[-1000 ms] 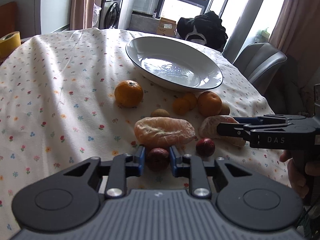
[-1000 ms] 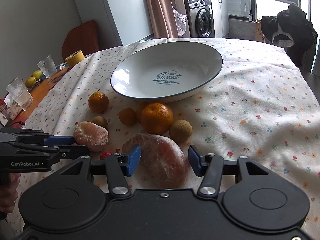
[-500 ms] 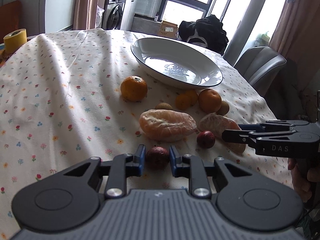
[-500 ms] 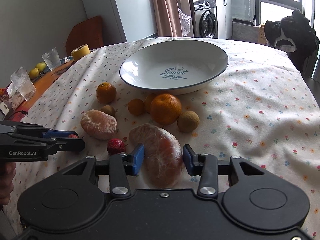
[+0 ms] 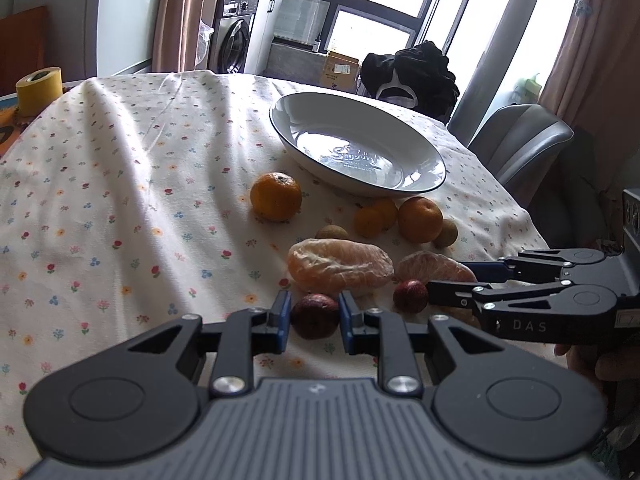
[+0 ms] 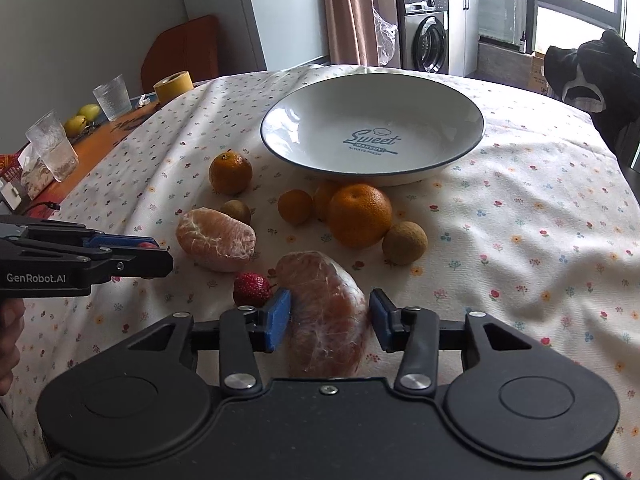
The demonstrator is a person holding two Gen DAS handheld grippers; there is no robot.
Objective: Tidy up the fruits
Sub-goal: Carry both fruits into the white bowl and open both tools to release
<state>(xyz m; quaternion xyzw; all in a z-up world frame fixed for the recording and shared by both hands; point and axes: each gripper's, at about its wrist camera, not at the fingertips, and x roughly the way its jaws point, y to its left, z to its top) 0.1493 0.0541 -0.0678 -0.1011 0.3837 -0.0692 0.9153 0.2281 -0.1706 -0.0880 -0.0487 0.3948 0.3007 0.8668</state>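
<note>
My left gripper [image 5: 314, 312] is shut on a small dark red fruit [image 5: 314, 320] just above the flowered cloth. In the right wrist view it shows as a black arm [image 6: 160, 256] at the left. The jaws of my right gripper [image 6: 329, 312] are opening. A peeled orange [image 6: 324, 312] lies between them; the left pad touches it and the right pad stands slightly off. Beside it lie a second peeled orange [image 6: 216, 239] and a red lychee [image 6: 252, 289]. The white plate [image 6: 440, 112] stands empty behind them.
Whole oranges [image 6: 359, 216] [image 6: 231, 172], two small tangerines [image 6: 295, 206] and brown round fruits [image 6: 405, 243] lie between the peeled oranges and the plate. Glasses [image 6: 52, 150], yellow tape [image 6: 173, 84] and lemons sit at the far left. A grey chair [image 5: 520, 140] stands beyond the table's right edge.
The right jaws have narrowed around the peeled orange since a second ago. The left gripper still holds the dark red fruit, and both hands have hardly moved.
</note>
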